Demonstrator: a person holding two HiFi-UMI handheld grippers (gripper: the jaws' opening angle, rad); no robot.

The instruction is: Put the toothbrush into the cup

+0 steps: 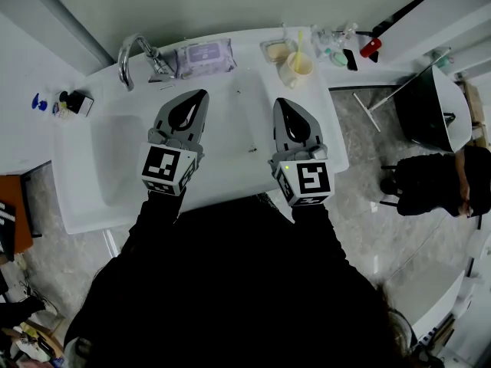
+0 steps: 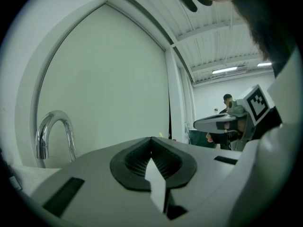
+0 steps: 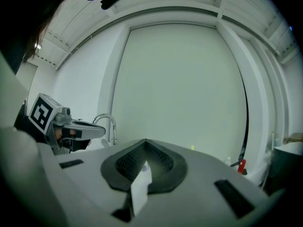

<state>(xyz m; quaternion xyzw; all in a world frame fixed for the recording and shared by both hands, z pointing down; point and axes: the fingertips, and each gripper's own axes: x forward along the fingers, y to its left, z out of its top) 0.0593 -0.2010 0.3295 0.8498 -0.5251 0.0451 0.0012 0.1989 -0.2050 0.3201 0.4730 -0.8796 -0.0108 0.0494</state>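
Your grey left gripper (image 1: pixel 199 98) hangs over the white sink basin (image 1: pixel 115 167), jaws shut and empty, and so does your right gripper (image 1: pixel 281 104). Further right, the thin yellow toothbrush (image 1: pixel 300 43) seems already upright in the cream plastic cup (image 1: pixel 296 69). Check that before opening the right jaws.

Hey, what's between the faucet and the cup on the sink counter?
A purple wipes pack lies between the faucet and the cup, with a small dish just beside the cup; the head view shows this.
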